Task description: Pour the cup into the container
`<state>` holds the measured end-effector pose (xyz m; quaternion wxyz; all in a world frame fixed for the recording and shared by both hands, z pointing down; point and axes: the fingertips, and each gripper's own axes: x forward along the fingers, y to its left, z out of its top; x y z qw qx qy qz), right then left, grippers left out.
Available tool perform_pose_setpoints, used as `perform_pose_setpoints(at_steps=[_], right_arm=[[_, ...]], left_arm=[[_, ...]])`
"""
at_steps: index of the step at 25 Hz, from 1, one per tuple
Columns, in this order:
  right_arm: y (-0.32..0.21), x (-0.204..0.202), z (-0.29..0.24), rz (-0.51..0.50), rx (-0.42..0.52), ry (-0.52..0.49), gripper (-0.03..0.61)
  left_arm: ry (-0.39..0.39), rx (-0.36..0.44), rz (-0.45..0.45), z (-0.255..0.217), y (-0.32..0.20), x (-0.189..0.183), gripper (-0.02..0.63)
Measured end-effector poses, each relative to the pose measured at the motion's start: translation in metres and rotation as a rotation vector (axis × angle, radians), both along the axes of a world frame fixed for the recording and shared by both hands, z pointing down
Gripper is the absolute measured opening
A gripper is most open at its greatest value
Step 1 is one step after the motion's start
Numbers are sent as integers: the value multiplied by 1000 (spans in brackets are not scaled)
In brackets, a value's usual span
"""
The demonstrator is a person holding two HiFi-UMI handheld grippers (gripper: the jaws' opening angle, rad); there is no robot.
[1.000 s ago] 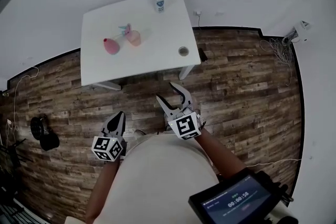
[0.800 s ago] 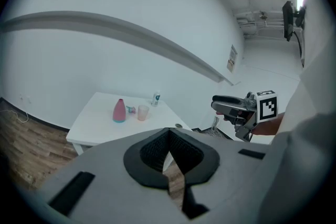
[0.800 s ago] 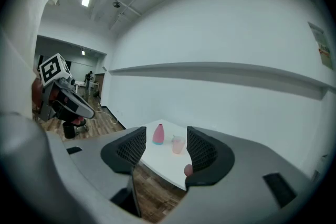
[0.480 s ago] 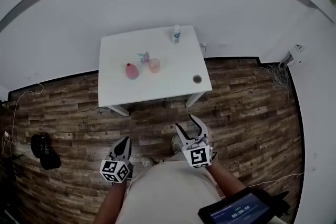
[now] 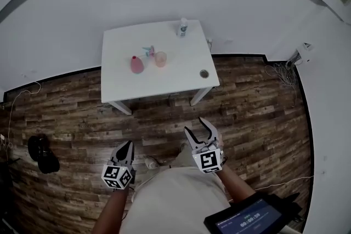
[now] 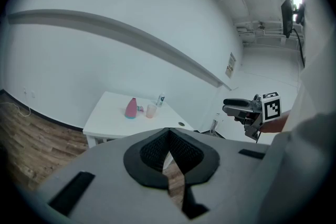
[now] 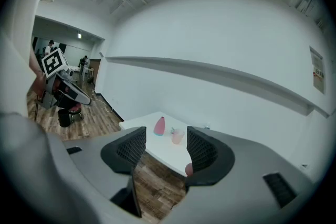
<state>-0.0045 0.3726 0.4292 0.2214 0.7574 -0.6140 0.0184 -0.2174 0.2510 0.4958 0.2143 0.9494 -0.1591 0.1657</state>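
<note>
A white table (image 5: 181, 82) stands some way ahead on the wood floor. On it are a pink, cone-shaped container (image 5: 136, 64) and a pale pink cup (image 5: 160, 58), side by side. Both grippers are held near the person's body, well short of the table. My left gripper (image 5: 125, 149) is shut with nothing in it; its pads (image 6: 157, 147) meet. My right gripper (image 5: 199, 130) is open and empty. Between its jaws I see the container (image 7: 159, 126) and cup (image 7: 177, 137) far off. The left gripper view also shows the container (image 6: 130, 108) and cup (image 6: 151, 110).
A small bottle (image 5: 182, 27) stands at the table's far edge, a small teal item (image 5: 148, 51) behind the cup, and a little round object (image 5: 204, 73) near the right front corner. A black object (image 5: 41, 153) lies on the floor at left. Cables (image 5: 282, 71) lie by the right wall.
The head view has shifted: the table looks smaller and sits lower in the frame, and both grippers are lower too. The jaws have kept their states.
</note>
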Motion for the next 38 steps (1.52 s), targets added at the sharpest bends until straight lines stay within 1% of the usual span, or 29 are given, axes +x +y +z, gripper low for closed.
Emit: perform_pose_setpoints(at_steps=[2, 5, 8, 10, 14, 19, 23, 29, 38], right_arm=[[1, 0, 4, -19, 5, -20, 247], [-5, 4, 9, -50, 14, -45, 247], [-5, 16, 17, -75, 14, -71, 247], [-2, 23, 20, -84, 12, -84, 247], [4, 31, 29, -103, 2, -86, 247], [7, 44, 47, -107, -38, -98, 247], [9, 46, 51, -112, -60, -93, 247], [-3, 49, 46, -105, -53, -81, 247], [-17, 44, 47, -78, -55, -81, 247]], left_arm=[[-19, 5, -37, -1, 2, -5, 9], [-38, 5, -118, -5, 2, -8, 9], [-51, 6, -164, -6, 11, 1, 9], [-58, 2, -161, -6, 22, 12, 9], [-87, 10, -123, -4, 38, 24, 9], [-90, 1, -153, 2, 35, 34, 9], [-88, 2, -142, 6, 41, 40, 9], [-72, 13, -139, 4, 26, 43, 9], [-61, 18, -110, 5, 11, 48, 9]])
